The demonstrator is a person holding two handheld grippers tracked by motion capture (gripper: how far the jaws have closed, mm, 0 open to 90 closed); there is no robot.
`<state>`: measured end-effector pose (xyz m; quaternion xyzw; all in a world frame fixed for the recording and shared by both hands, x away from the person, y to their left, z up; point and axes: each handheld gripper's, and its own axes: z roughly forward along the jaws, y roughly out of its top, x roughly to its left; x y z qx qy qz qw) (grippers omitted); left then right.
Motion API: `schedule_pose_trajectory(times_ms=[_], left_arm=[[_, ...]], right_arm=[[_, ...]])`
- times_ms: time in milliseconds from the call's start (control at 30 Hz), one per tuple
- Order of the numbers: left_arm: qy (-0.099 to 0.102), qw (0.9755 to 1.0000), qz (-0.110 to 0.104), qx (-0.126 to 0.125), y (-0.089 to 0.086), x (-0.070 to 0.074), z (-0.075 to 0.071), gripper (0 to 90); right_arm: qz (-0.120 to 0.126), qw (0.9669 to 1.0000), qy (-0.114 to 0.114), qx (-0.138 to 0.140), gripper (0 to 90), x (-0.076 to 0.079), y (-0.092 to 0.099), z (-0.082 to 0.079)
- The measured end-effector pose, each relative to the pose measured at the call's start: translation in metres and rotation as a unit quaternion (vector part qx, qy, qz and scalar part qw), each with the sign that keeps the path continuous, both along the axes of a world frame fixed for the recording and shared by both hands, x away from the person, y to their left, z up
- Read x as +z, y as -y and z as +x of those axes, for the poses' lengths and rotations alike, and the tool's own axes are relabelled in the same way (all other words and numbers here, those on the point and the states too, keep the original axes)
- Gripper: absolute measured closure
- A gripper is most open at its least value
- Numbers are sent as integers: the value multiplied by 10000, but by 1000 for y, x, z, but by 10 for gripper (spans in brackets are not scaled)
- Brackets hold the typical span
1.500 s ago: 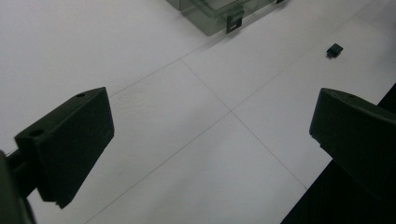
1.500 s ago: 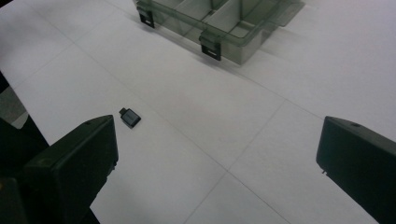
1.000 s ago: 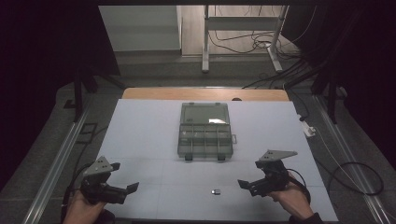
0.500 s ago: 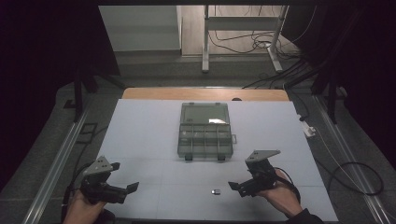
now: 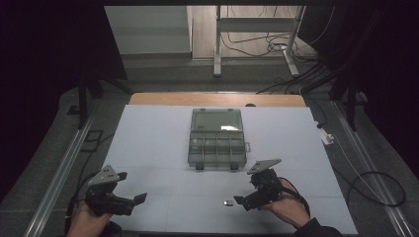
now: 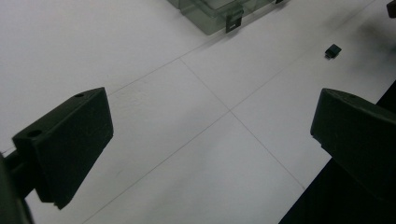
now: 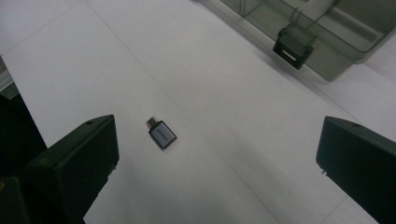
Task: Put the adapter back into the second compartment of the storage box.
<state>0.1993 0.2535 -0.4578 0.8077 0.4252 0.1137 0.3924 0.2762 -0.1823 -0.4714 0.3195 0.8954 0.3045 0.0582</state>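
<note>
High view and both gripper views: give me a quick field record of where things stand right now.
adapter: small grey plug, lying flat on the white mat, untouched
right gripper: open, aimed at the adapter, just beside it
left gripper: open, holding nothing, at the mat's near left
box: clear compartment case, mid-mat, beyond the adapter; latches face the person
contact: none between fingers and adapter

Small grey adapter point(image 7: 162, 134), smoky translucent grey organiser box point(image 5: 217, 137), white table point(image 5: 148, 143), black jaws
</note>
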Motion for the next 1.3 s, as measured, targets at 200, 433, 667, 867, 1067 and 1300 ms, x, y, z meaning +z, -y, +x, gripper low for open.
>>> schedule_pose_trajectory(times_ms=[200, 433, 667, 867, 1067, 1300], left_arm=[[-12, 10000, -13, -5, 0, 0, 0, 0], [-13, 10000, -29, -10, 0, 0, 0, 0], [-7, 10000, -31, -16, -1, 0, 0, 0], [-6, 10000, -36, -18, -1, 0, 0, 0], [-5, 10000, -35, -22, -1, 0, 0, 0], [-7, 10000, -40, -29, -1, 0, 0, 0]], right_arm=[[-222, 9996, -84, 150, 0, -6, -13, 0], [-316, 9992, -99, 242, 0, -11, -21, 0], [-513, 9978, -133, 399, 0, -19, -33, -1], [-603, 9968, -190, 482, 0, -25, -38, -2], [-789, 9950, -274, 553, 0, -33, -44, -3], [-1080, 9914, -250, 697, 32, -41, -50, -6]])
